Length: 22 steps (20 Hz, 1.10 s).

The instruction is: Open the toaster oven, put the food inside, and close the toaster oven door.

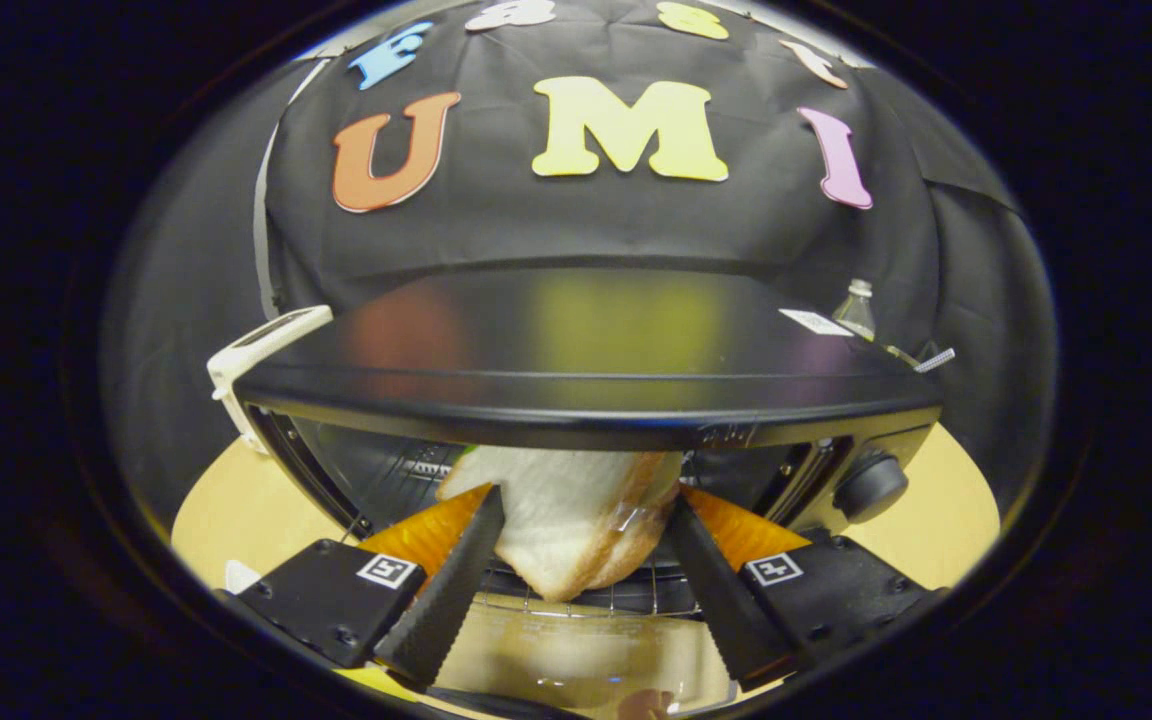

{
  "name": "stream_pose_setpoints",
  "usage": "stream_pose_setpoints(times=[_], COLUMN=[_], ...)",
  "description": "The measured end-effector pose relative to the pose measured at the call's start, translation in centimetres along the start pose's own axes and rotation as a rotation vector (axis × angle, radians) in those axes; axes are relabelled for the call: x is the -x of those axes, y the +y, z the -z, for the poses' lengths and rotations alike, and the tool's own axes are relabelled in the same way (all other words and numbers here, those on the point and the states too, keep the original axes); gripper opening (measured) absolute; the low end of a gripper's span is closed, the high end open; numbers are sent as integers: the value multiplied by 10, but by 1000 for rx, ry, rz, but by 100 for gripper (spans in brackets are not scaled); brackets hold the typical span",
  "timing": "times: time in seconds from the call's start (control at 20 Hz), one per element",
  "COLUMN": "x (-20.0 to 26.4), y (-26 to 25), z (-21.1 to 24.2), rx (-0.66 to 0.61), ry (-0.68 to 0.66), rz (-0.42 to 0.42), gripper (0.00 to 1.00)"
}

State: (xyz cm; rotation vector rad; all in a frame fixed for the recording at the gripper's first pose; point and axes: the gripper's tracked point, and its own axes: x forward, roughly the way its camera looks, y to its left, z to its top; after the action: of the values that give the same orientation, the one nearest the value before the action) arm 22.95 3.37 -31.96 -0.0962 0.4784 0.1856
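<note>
Small clear bottle (pixel 856 308) behind the toaster oven (pixel 576 380), at its right rear corner; white plastic piece (pixel 261 350) at its left rear corner. Control knob (pixel 871 487) on the oven's front right. Door (pixel 576 650) folded down below the fingers, wire rack (pixel 626 598) just beyond it. Bread slice (pixel 566 525), pale with tan crust, tilted, clamped between both fingers of the gripper (pixel 581 515), at the oven mouth above the rack. Light wooden table (pixel 236 510); black cloth wall behind.
</note>
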Motion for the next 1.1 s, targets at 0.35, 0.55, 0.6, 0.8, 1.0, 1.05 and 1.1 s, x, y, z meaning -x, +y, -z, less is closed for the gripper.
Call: stream_pose_setpoints(times=[0.35,0.55,0.6,0.8,1.0,1.05,1.1], x=[26,44,50,80,99,102,103], y=[-2,-5,-4,-1,8,9,13], z=[-17,-13,-11,2,38,47,59], rx=[27,34,34,18,21,22,29], ry=[-40,-47,-47,-52,-32,-34,-40], rz=[5,-14,-20,-33,-20,-8,-6], gripper=[100,100,100,100,100,100,100])
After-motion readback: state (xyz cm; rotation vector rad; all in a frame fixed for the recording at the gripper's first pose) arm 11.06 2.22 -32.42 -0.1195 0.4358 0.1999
